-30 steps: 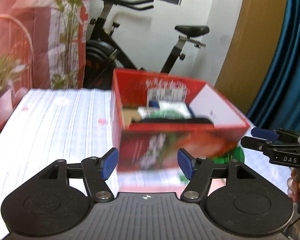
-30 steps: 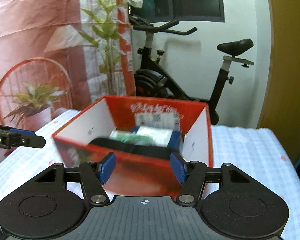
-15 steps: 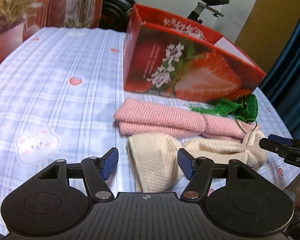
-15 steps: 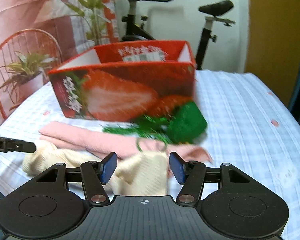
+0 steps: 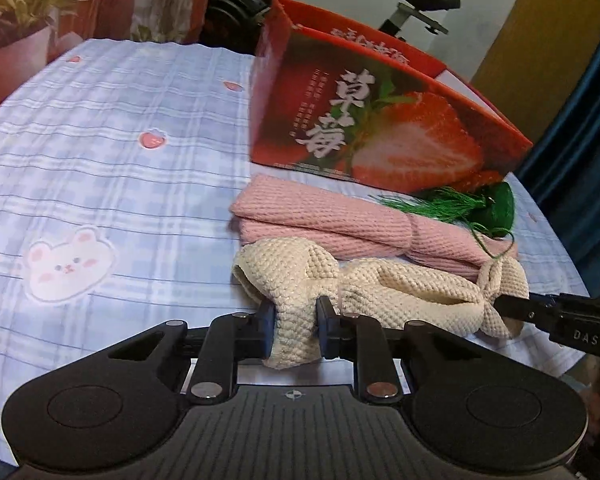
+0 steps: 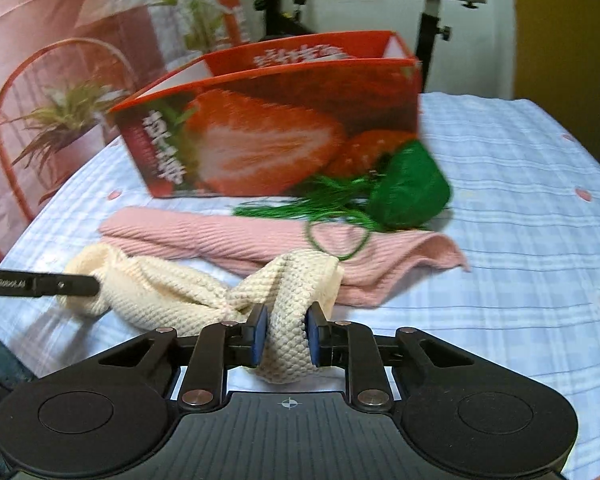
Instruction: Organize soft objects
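Left gripper and right gripper: jaws closing, each pinching one end of the cream cloth at the counter's near edge; risk: loose weave slips, or catches the green tassel loop, apparently touching; count: one cream cloth, one pink cloth, one tassel, one red box.

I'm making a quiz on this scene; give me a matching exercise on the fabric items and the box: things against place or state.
Things:
1. cream knit cloth
2. pink knit cloth
3. green tasselled pouch
4. red strawberry box

States:
A. stands behind all the cloths
B. pinched at both ends
C. lies folded, untouched
D. rests on the pink cloth's end

Pairs: 1-B, 2-C, 3-D, 4-A
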{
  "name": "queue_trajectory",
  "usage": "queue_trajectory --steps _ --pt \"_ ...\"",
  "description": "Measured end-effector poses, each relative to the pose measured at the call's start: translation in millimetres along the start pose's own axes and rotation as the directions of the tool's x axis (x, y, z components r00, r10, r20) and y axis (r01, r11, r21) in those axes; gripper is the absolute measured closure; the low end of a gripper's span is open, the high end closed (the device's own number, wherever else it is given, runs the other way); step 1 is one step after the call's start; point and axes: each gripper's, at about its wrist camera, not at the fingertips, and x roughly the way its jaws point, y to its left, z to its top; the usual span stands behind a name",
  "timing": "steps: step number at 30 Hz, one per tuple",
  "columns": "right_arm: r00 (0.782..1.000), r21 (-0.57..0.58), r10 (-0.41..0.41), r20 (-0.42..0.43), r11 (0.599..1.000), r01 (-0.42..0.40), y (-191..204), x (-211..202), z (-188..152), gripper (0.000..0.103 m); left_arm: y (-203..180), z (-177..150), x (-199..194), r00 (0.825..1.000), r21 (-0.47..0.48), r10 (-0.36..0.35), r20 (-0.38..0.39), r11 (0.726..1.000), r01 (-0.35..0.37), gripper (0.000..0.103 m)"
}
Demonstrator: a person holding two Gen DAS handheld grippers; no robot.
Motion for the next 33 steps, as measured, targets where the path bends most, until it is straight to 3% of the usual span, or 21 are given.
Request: queue_trajectory --steps 5,21,33 --pt "1.000 -0.017 0.021 -0.016 1.000 -0.022 7.6 5.2 -1.0 0.084 9.3 -2.7 -4.4 1.000 -0.038 0.004 0.003 0.999 -0.003 0.081" --pt "0.999 0.018 0.046 -0.016 0.999 -0.046 5.0 6.2 -4.2 0.085 4.4 -0.9 -4.5 1.000 -0.025 0.011 0.009 1.000 -0.011 0.083" --pt "0.985 -0.012 0.083 0.153 0.997 -0.082 9.7 -29.4 27.1 0.087 -17.5 26.9 -54.8 0.980 0.062 0.002 0.199 0.998 -0.014 0.083"
